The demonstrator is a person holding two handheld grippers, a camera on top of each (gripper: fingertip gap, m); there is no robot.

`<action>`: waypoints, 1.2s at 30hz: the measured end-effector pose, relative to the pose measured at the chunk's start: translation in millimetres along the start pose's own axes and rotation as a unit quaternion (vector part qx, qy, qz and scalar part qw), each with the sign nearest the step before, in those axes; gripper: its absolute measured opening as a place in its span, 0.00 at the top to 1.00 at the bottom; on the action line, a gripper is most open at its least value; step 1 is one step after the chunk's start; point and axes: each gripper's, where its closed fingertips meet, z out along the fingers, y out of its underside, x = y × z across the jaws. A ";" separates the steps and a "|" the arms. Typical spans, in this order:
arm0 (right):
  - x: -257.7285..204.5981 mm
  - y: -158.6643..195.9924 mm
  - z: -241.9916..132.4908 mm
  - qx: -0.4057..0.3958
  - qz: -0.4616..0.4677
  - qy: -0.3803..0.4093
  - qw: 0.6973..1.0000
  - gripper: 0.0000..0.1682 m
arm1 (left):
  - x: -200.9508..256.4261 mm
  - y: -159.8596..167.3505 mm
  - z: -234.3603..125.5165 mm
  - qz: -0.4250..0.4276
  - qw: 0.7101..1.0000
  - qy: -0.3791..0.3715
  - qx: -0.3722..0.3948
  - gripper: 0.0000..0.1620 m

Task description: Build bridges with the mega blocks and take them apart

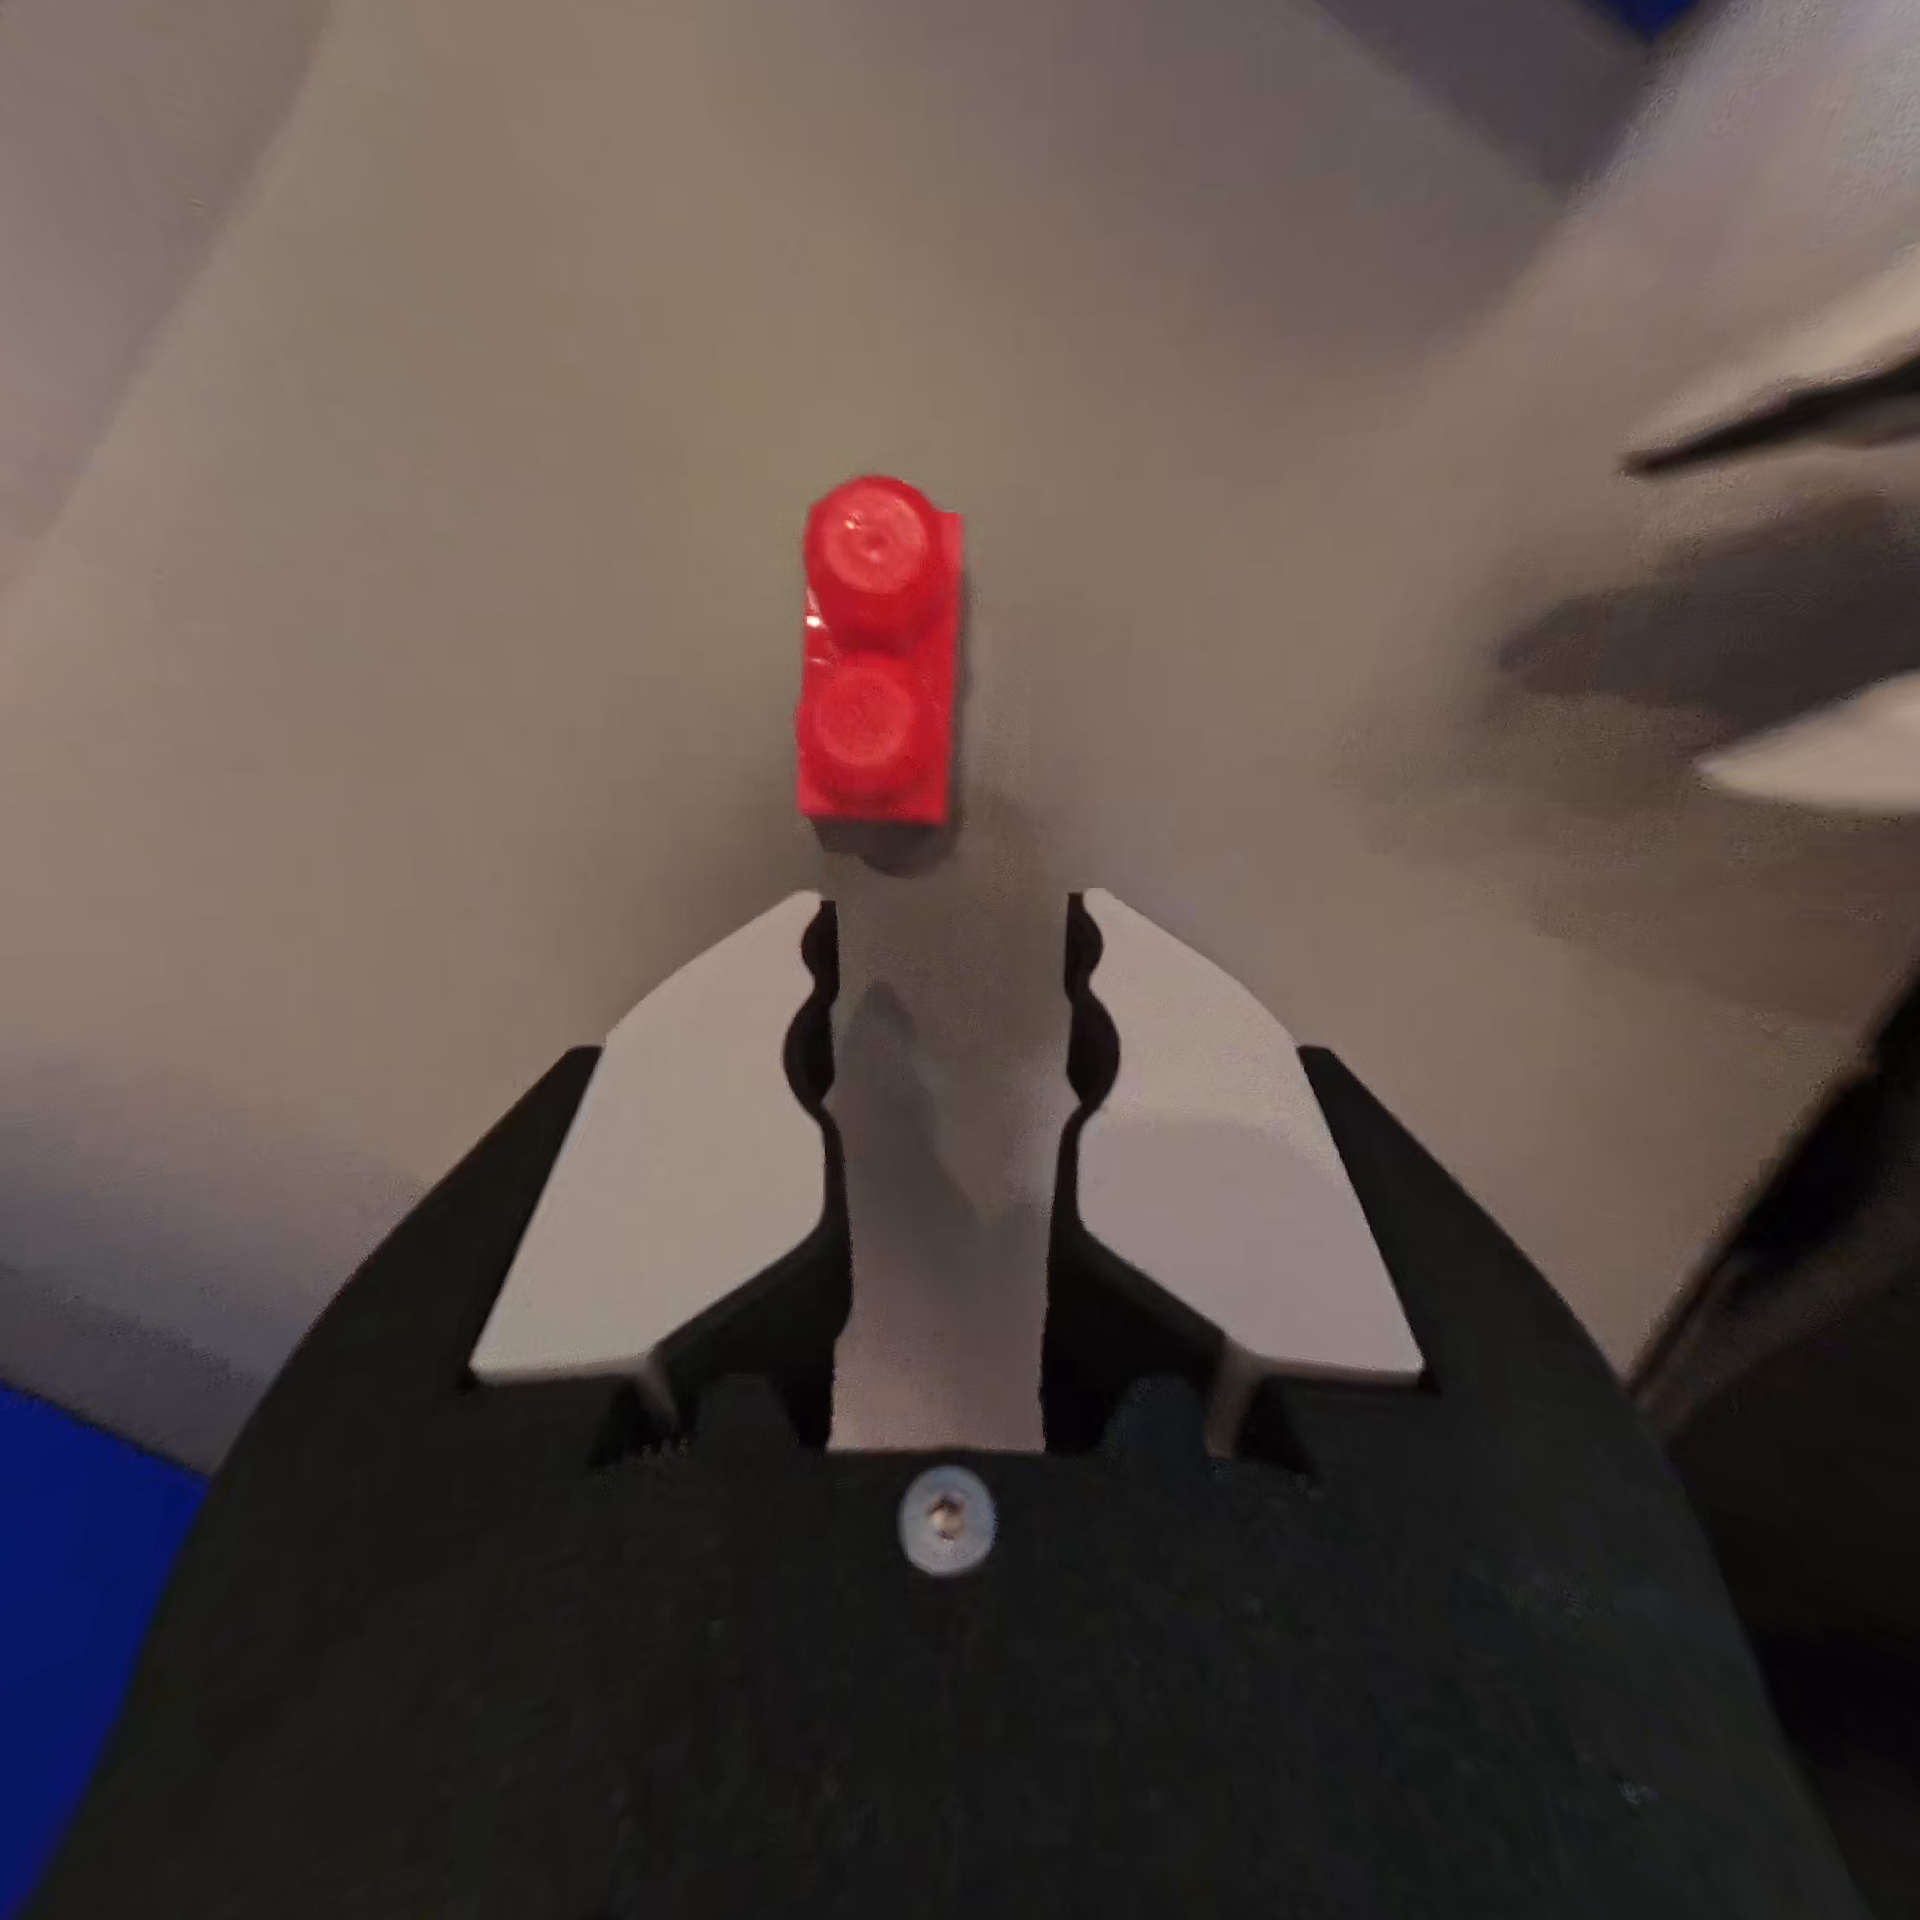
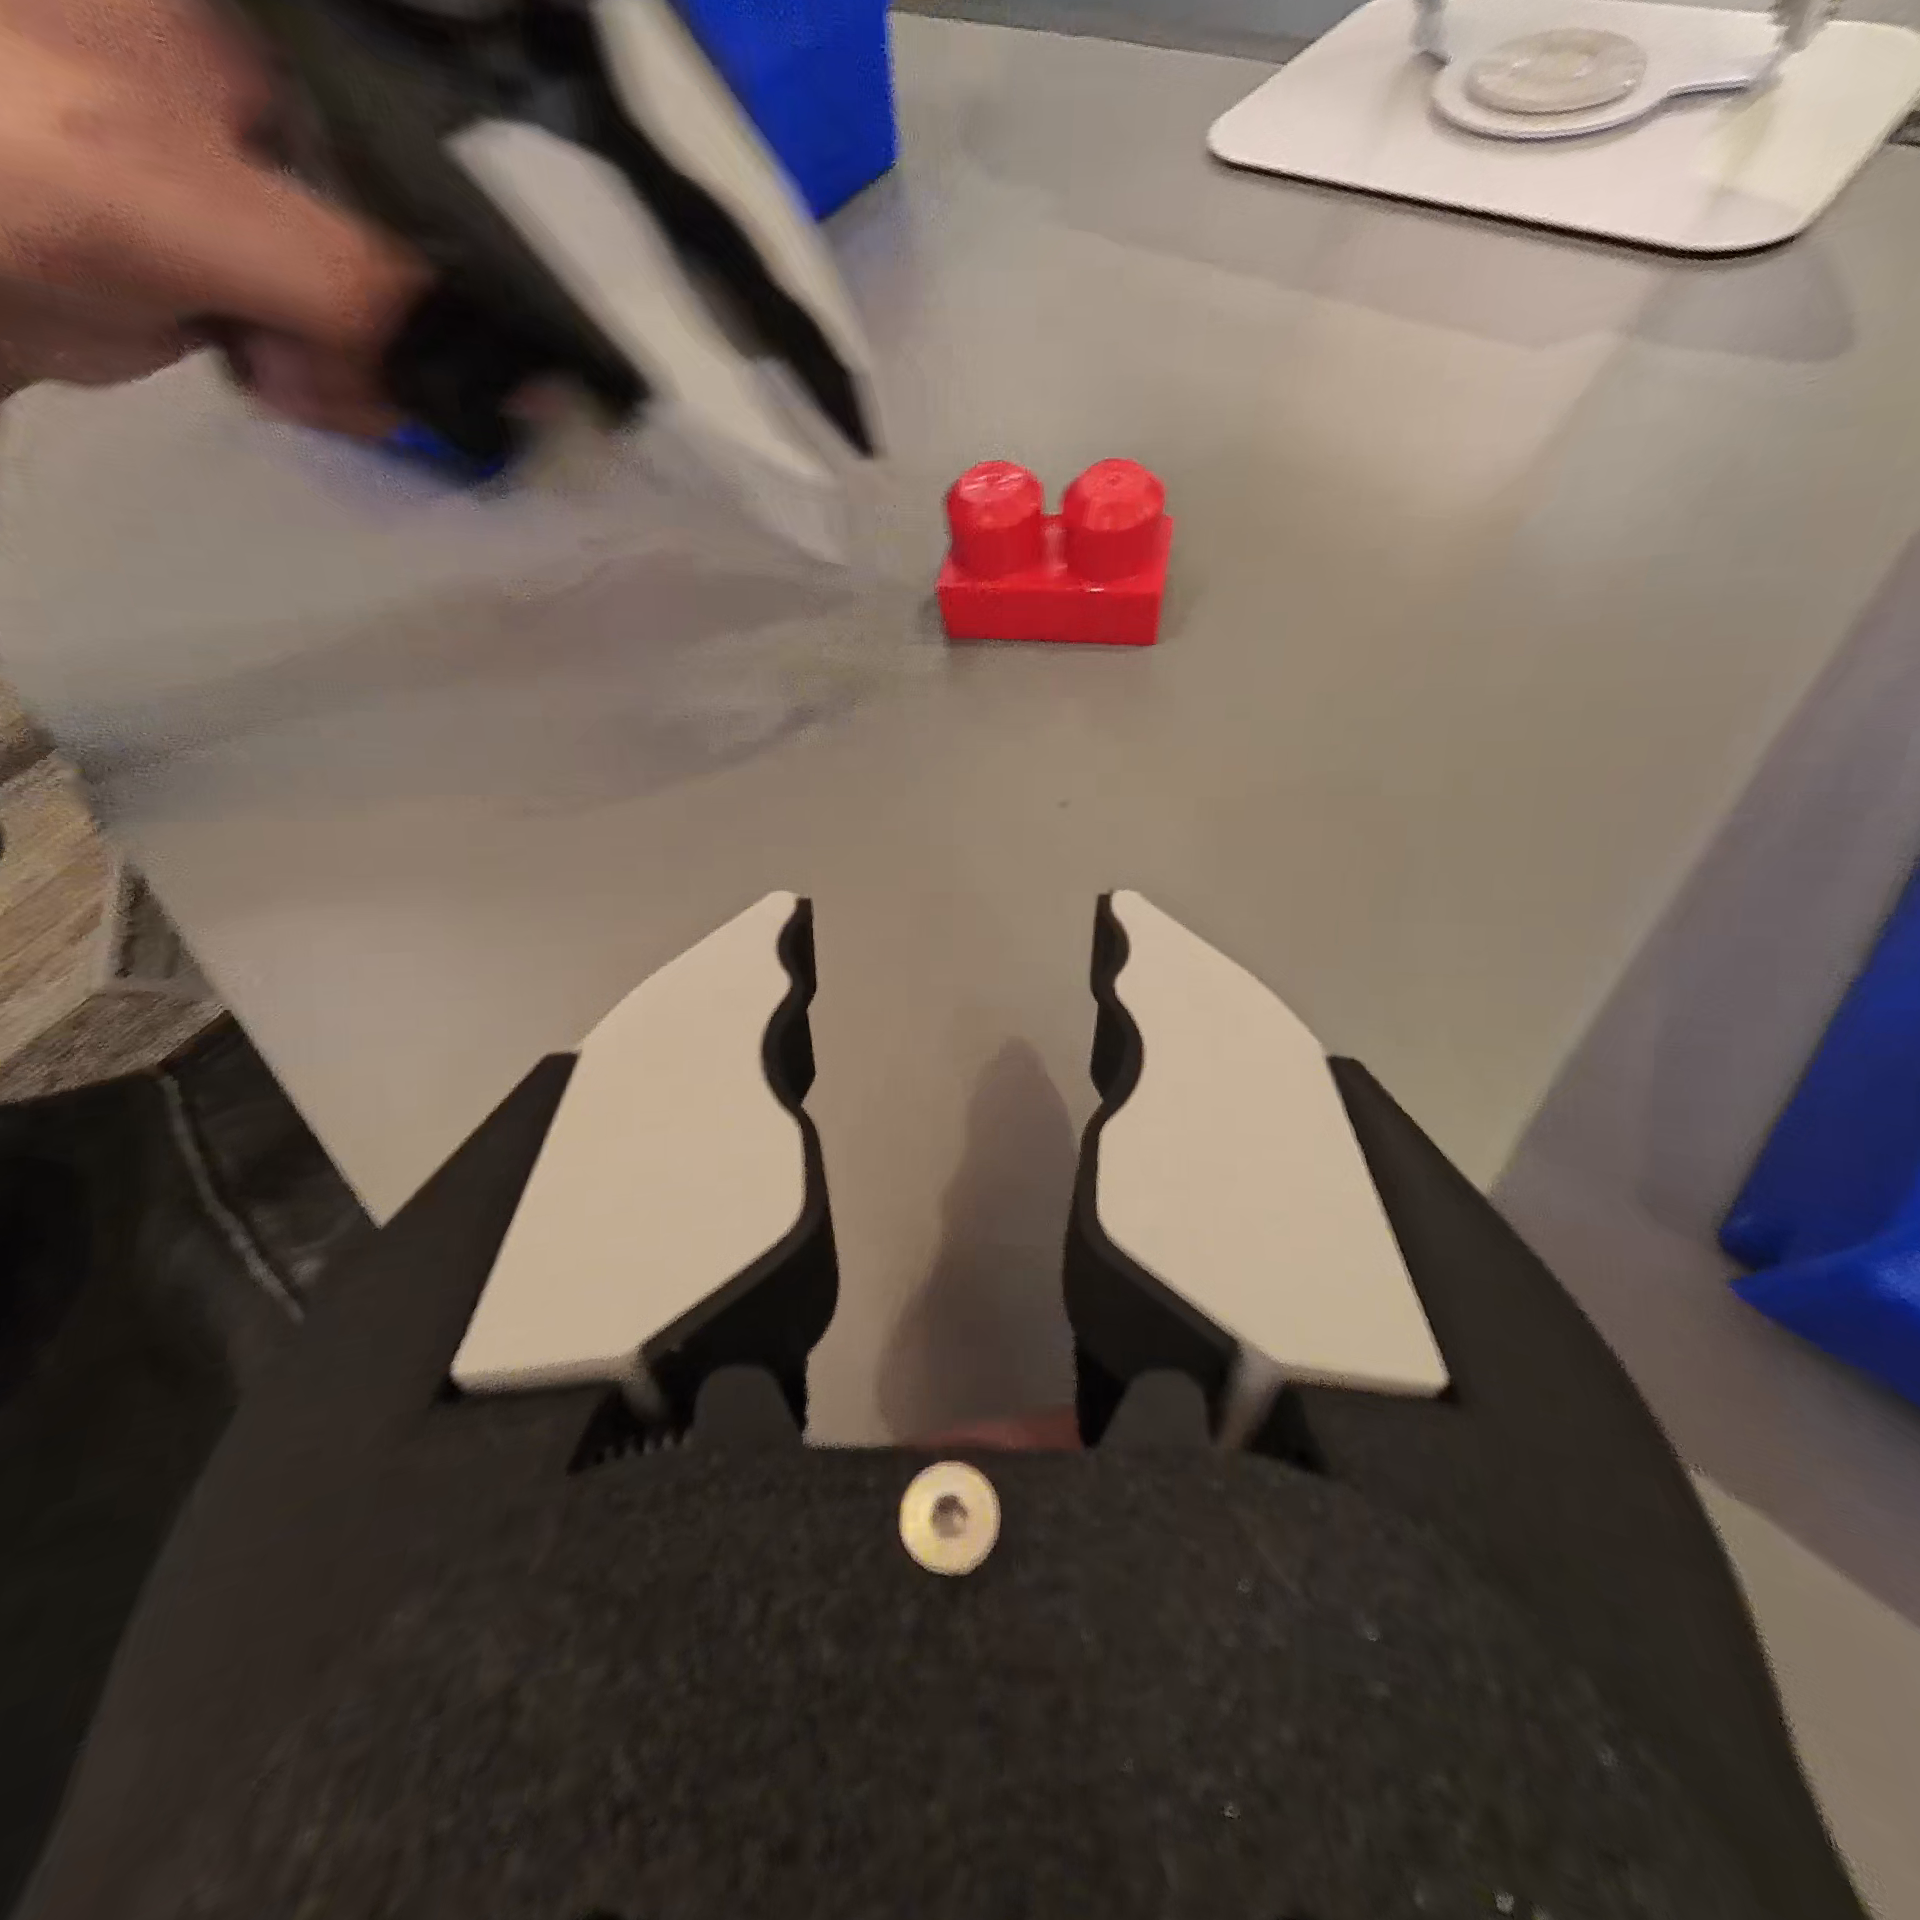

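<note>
A red two-stud mega block (image 1: pixel 881 665) stands studs up on the grey table (image 1: pixel 416 623). My left gripper (image 1: pixel 951 904) is open and empty, hovering just short of the block and looking down on it. In the right wrist view the same block (image 2: pixel 1055 571) sits ahead in the middle of the table. My right gripper (image 2: pixel 951 909) is open and empty, well back from it. The left gripper (image 2: pixel 831 457) shows there blurred, held by a hand (image 2: pixel 135 239), its tips just left of the block. The right gripper (image 1: pixel 1787 582) shows blurred at the right edge of the left wrist view.
A white flat stand base (image 2: pixel 1507 135) lies at the far right. Blue objects stand at the far edge (image 2: pixel 810 94) and at the right edge (image 2: pixel 1839 1226). The table's near edge runs along the lower left (image 2: pixel 156 914).
</note>
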 end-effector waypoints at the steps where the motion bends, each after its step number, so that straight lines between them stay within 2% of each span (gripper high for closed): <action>1: 4.0 -0.9 2.2 0.001 0.006 0.017 1.000 0.68 | 8.6 5.2 -15.9 -0.008 0.999 0.010 0.050 0.74; 5: 14.8 -6.6 28.4 -0.026 -0.002 0.071 0.997 0.62 | 36.8 40.3 -65.3 -0.065 0.967 0.040 0.243 0.74; 8: 21.4 -20.3 56.6 -0.050 -0.023 0.107 0.993 0.57 | 41.8 70.0 -81.9 -0.106 0.948 0.035 0.298 0.74; 11: 22.0 -29.7 89.9 -0.080 -0.002 0.102 0.992 0.53 | 45.3 81.6 -92.7 -0.112 0.941 0.044 0.315 0.74; 17: 38.5 -37.1 136.8 -0.127 -0.011 0.157 0.979 0.49 | 40.8 88.2 -91.9 -0.074 0.953 0.004 0.295 0.74; 18: 36.3 -34.1 141.9 -0.137 -0.012 0.150 0.979 0.50 | 41.4 89.3 -90.2 -0.065 0.955 -0.003 0.289 0.74; 19: 31.7 -32.3 146.1 -0.141 -0.010 0.135 0.981 0.55 | 42.0 90.6 -87.4 -0.056 0.958 -0.009 0.282 0.74; 21: 30.3 -31.7 144.3 -0.145 -0.013 0.130 0.981 0.56 | 42.4 93.4 -81.1 -0.047 0.962 -0.015 0.267 0.74; 25: 27.5 -60.3 112.2 -0.077 -0.042 0.116 0.989 0.56 | 49.3 92.8 -78.0 -0.064 0.960 0.025 0.271 0.74; 28: 34.1 -104.5 55.5 0.020 -0.043 0.120 0.992 0.56 | 49.2 92.0 -80.0 -0.073 0.957 0.041 0.278 0.74; 32: 81.3 -153.3 -39.0 0.103 -0.082 0.221 0.966 0.56 | 43.2 92.6 -80.5 -0.084 0.955 0.040 0.281 0.74; 36: 158.8 -166.9 -107.8 0.095 -0.093 0.346 0.929 0.56 | 45.4 91.0 -80.9 -0.093 0.951 0.061 0.287 0.74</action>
